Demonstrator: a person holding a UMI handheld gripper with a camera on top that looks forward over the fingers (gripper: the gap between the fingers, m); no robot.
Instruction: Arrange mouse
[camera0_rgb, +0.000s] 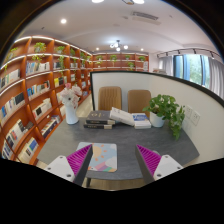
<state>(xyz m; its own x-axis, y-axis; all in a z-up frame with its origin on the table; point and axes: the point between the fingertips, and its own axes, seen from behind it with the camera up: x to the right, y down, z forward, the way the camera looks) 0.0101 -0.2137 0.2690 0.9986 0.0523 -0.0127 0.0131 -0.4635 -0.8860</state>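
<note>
No text, label, brand or number can be read here. The spines on the bookshelves (25, 95) and the covers of the books (112, 118) stacked on the tabletop (125, 145) are too small to make out.

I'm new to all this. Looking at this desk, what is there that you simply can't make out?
Gripper view:
- No mouse can be made out on the table.
- Titles on the stacked books: too small.
- The mat: its pattern is blurred, its near edge hidden below the fingers.
- The gripper is open, holding nothing.
</note>
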